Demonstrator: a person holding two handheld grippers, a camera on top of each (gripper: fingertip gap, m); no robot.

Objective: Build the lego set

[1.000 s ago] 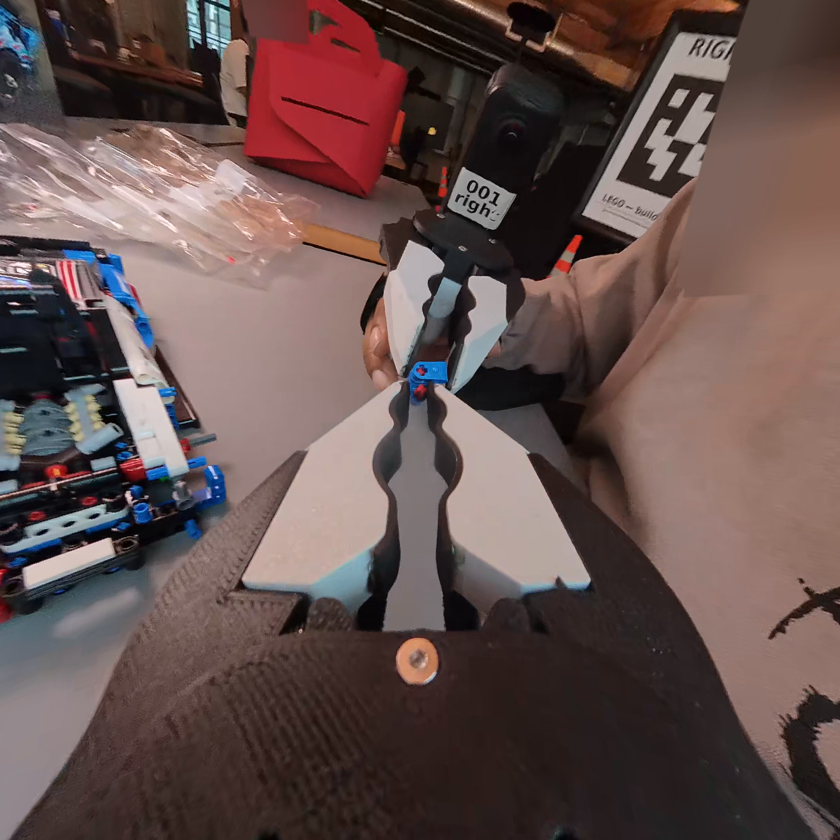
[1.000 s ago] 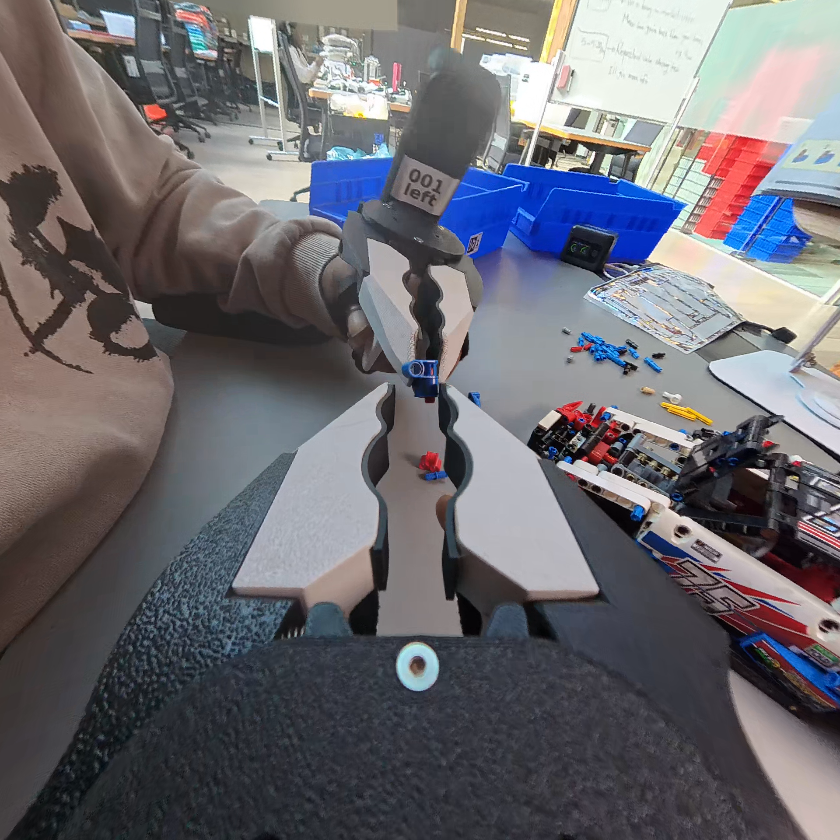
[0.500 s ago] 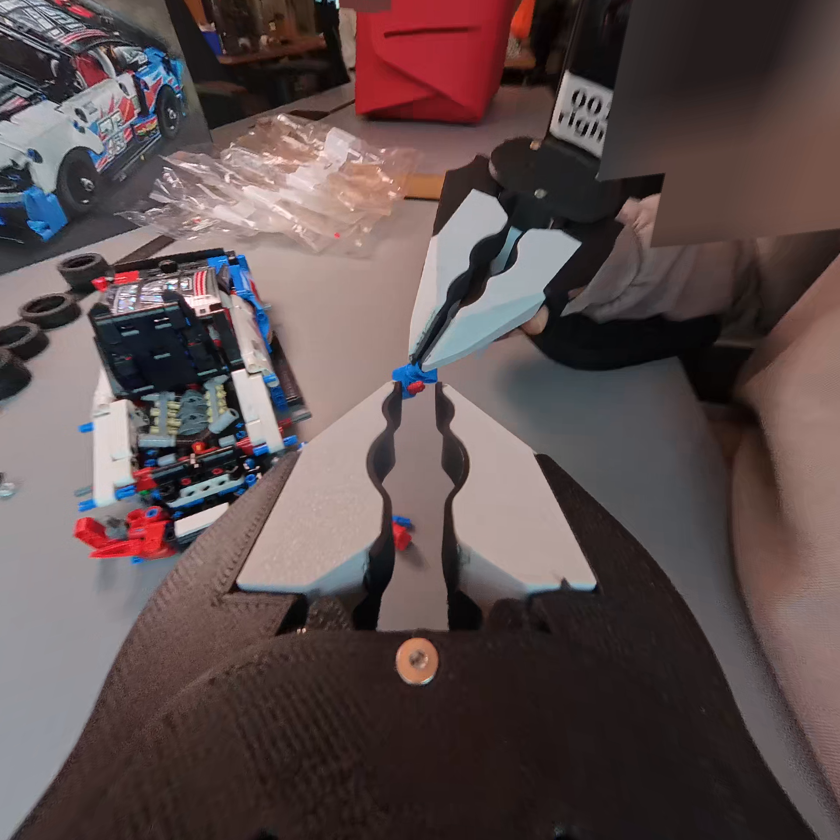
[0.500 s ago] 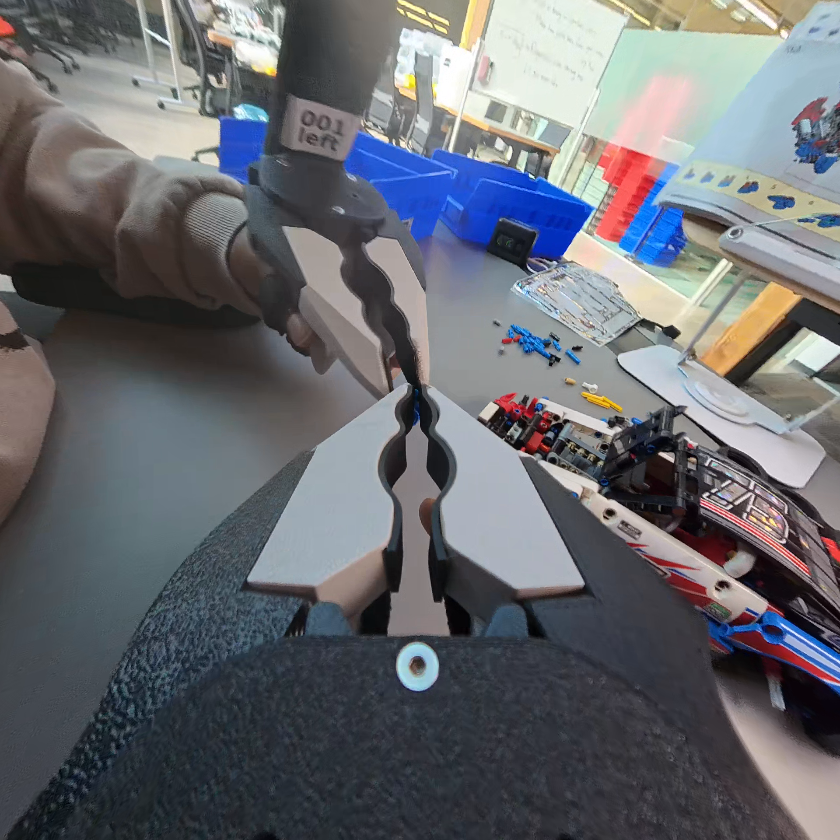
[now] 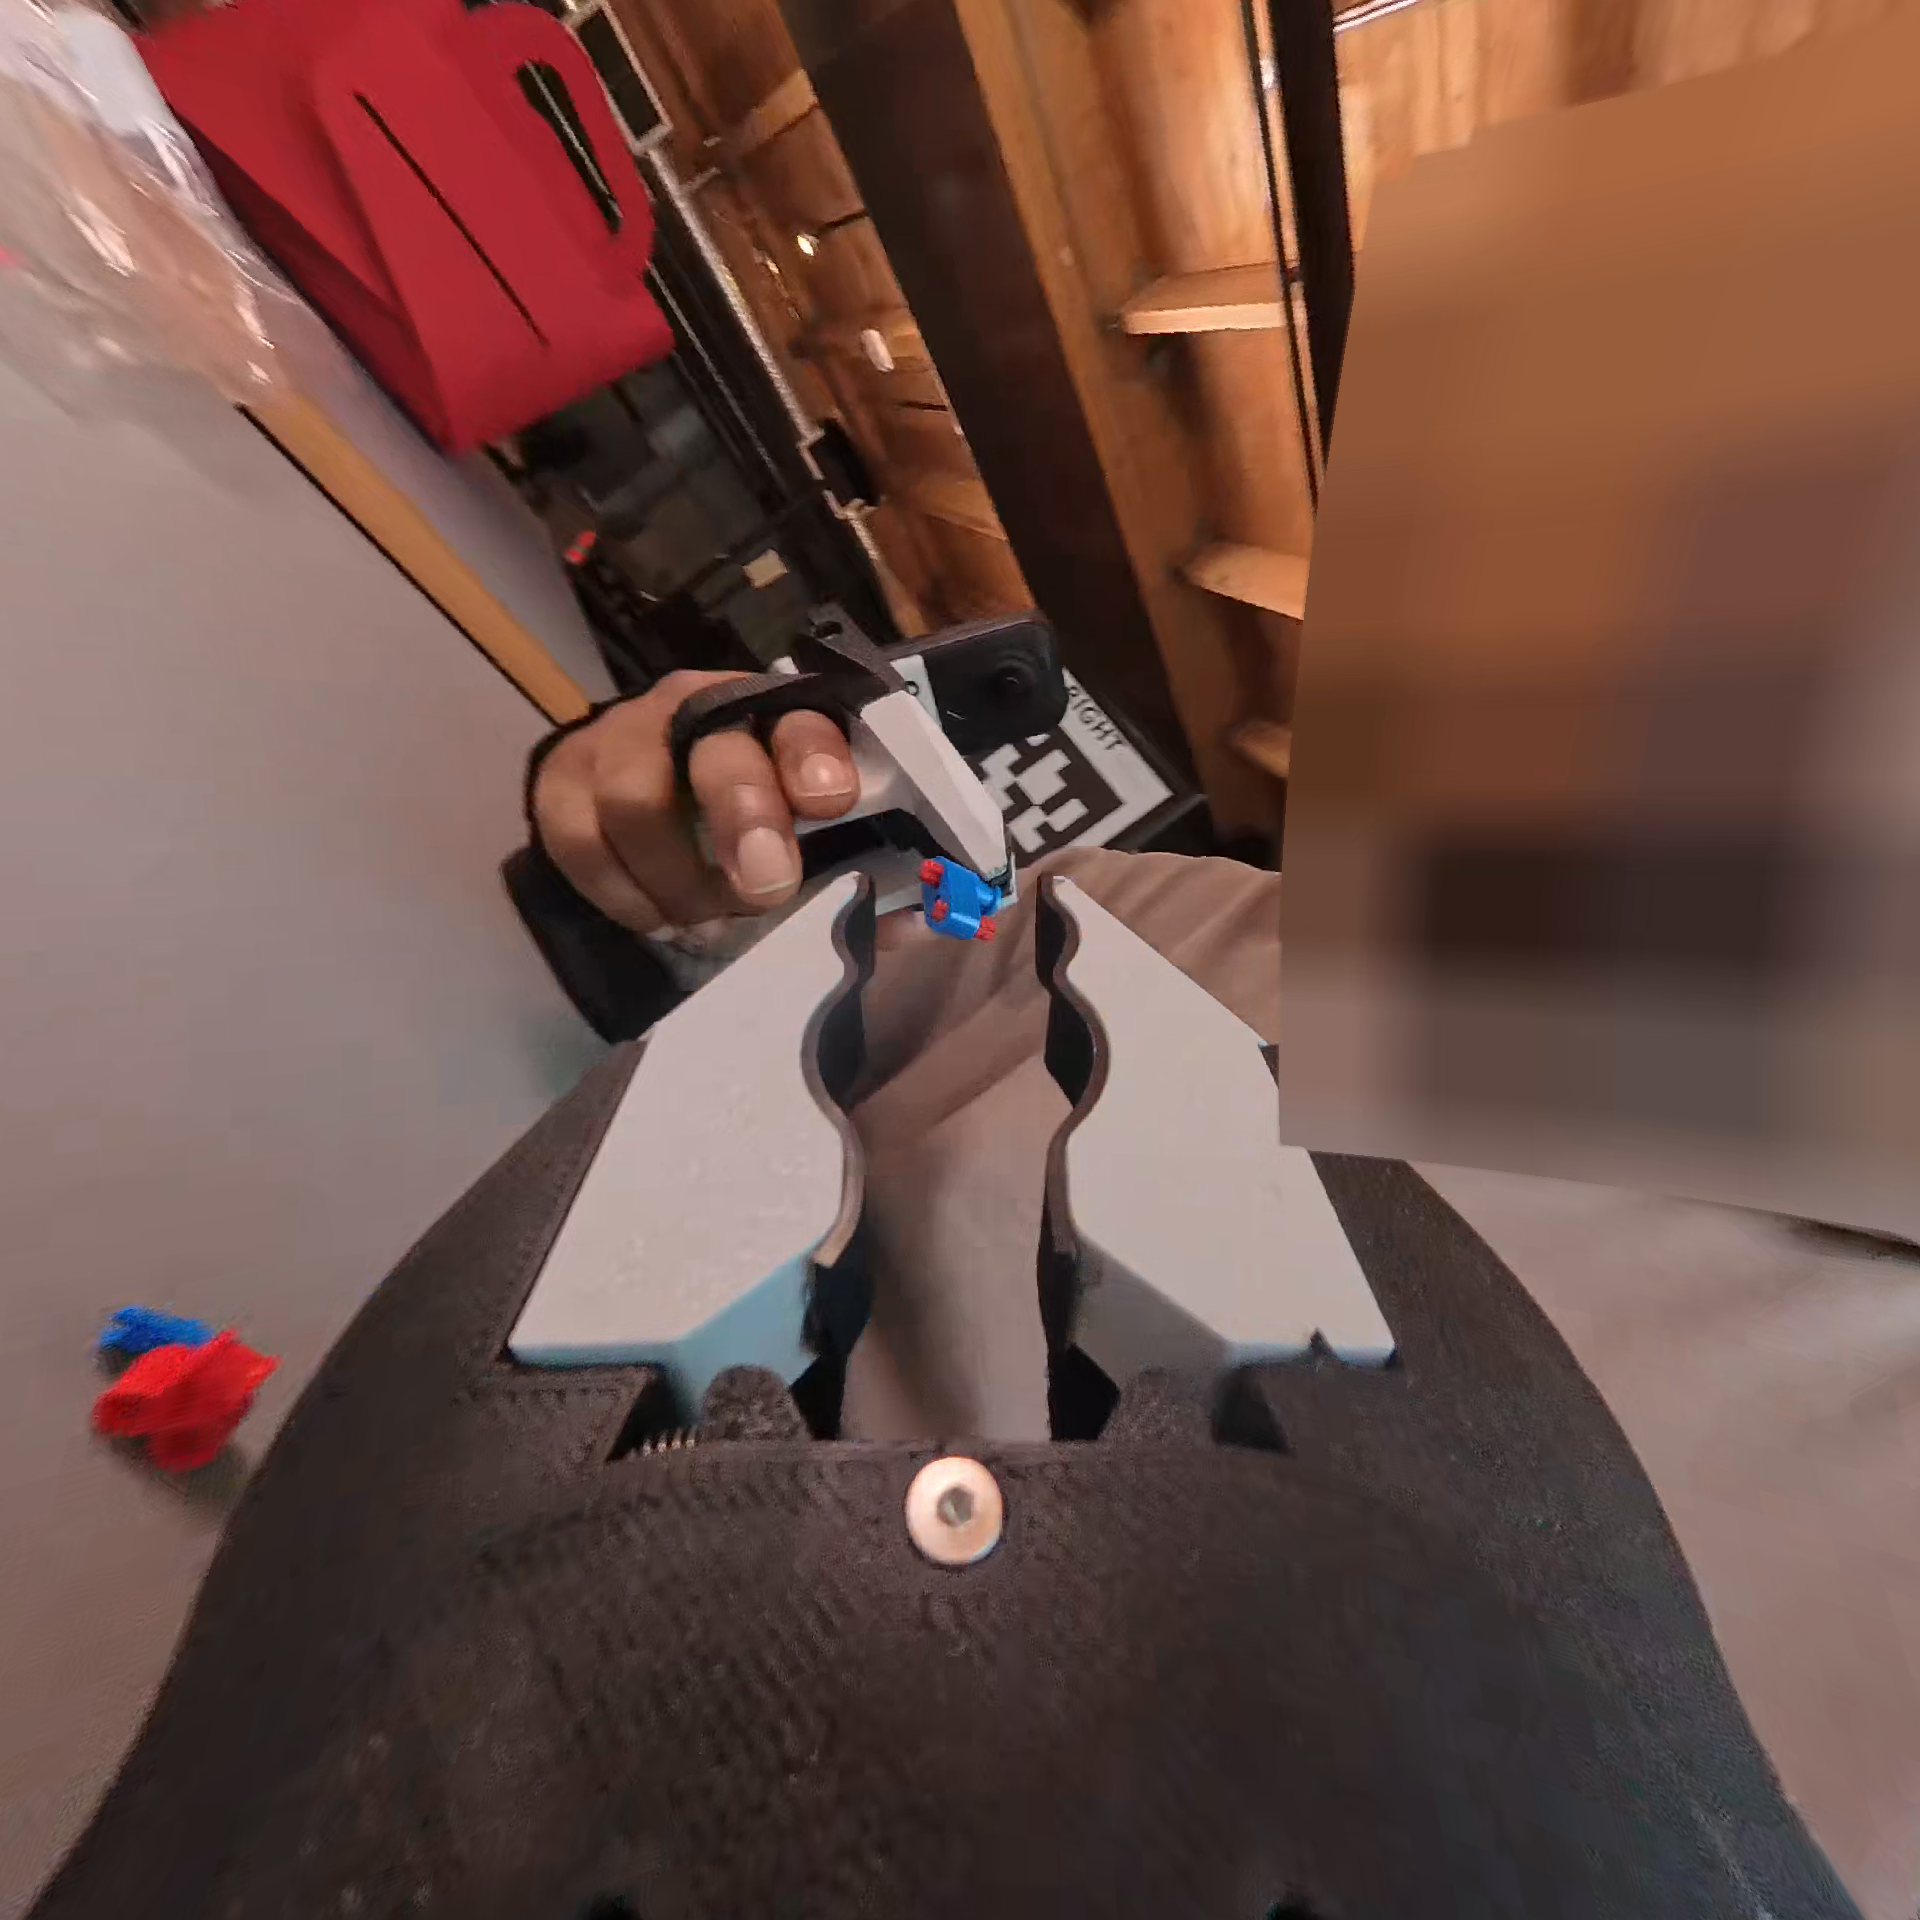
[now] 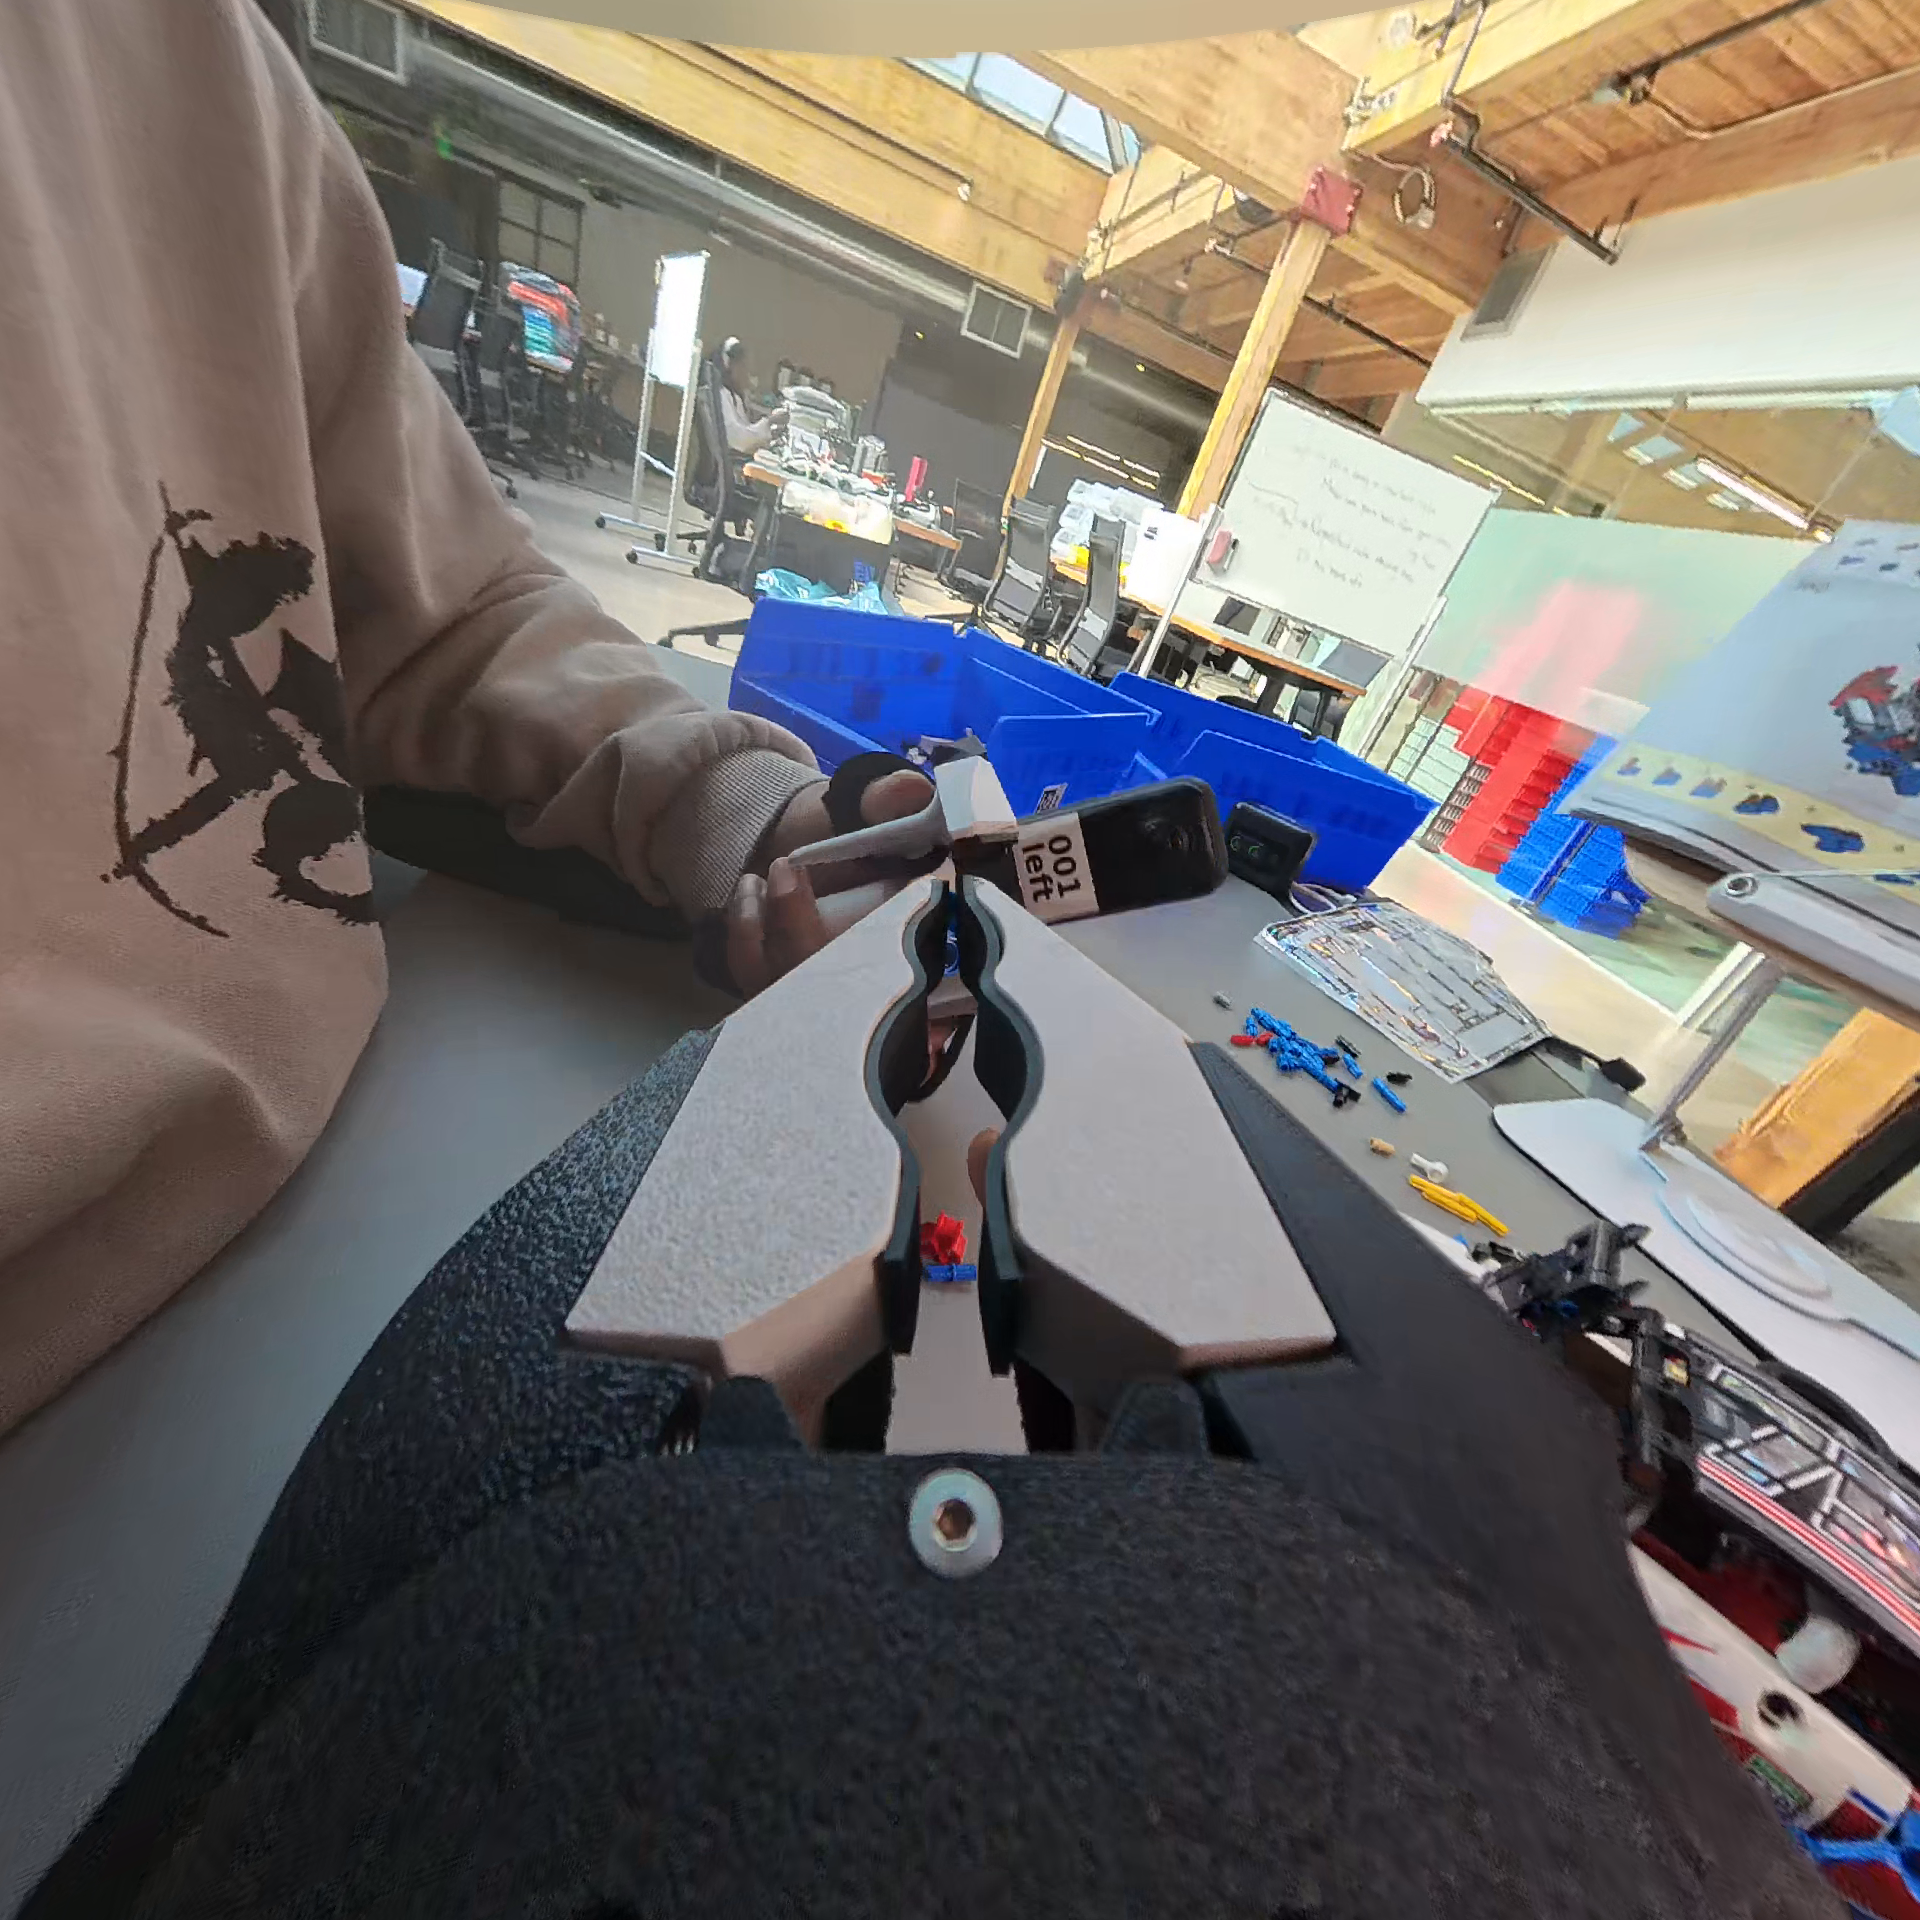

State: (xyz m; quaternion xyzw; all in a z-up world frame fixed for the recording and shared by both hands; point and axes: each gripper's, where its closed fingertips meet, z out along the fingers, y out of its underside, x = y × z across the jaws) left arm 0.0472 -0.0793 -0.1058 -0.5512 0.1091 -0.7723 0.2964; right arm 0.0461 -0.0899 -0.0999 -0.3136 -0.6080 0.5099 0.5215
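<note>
Blue small lego connector piece with red pins (image 5: 961, 902) sits centre frame in the left wrist view, pinched at the tips of the grey-fingered right gripper (image 5: 987, 868), its jaws pressed together on it. Same piece shows as a blue sliver (image 6: 948, 940) between the fingertips in the right wrist view. Left gripper (image 5: 951, 888), grey fingers on black body, has jaws spread, nothing between them, tips just beside the piece. Loose red and blue lego bits (image 5: 177, 1371) lie on the grey tabletop (image 5: 260, 831) at lower left of the left view. Partly built black, white and red lego car (image 6: 1766, 1475) is at lower right of the right view, with scattered small blue pins (image 6: 1299, 1055) mid right near a printed instruction sheet (image 6: 1392, 987). Step looks like sub-assembly held in the air, piece now in the right gripper only. Next move likely calls for carrying it to the car or picking a loose bit to add; needs a steady pinch and pin alignment.
</note>
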